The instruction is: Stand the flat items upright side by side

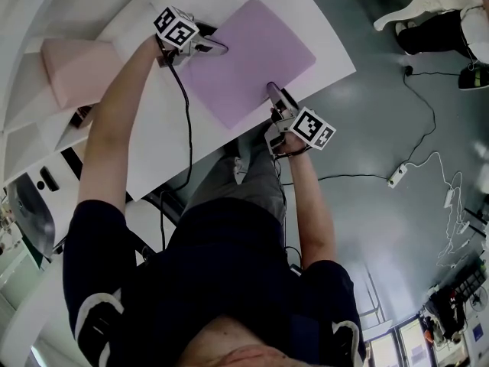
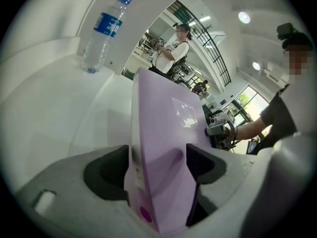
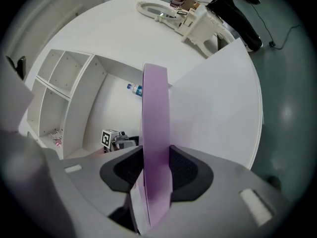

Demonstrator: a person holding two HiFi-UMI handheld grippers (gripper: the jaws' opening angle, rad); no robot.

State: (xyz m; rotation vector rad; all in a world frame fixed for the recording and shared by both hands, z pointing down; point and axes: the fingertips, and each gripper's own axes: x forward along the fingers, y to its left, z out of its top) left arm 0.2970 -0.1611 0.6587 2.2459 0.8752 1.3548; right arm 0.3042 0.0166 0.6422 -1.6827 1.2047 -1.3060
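Observation:
A flat purple binder [image 1: 244, 60] is over the white table [image 1: 153, 151], held at two opposite edges. My left gripper [image 1: 214, 48] is at its far left edge. In the left gripper view it [image 2: 158, 160] is shut on the thick spine end of the binder [image 2: 158, 133], with a pad on each side. My right gripper [image 1: 273, 90] takes the near right edge. The right gripper view shows it [image 3: 156, 165] shut on the binder's thin edge [image 3: 155, 113], which stands on edge between the pads. A pink flat item [image 1: 76, 67] lies at the left by the shelf.
A white shelf unit [image 3: 64, 83] with open compartments stands at the table's far side, and a water bottle [image 2: 101, 33] stands upright near it. A person [image 2: 171, 46] stands in the background. Cables and a power strip [image 1: 397, 176] lie on the grey floor right of the table.

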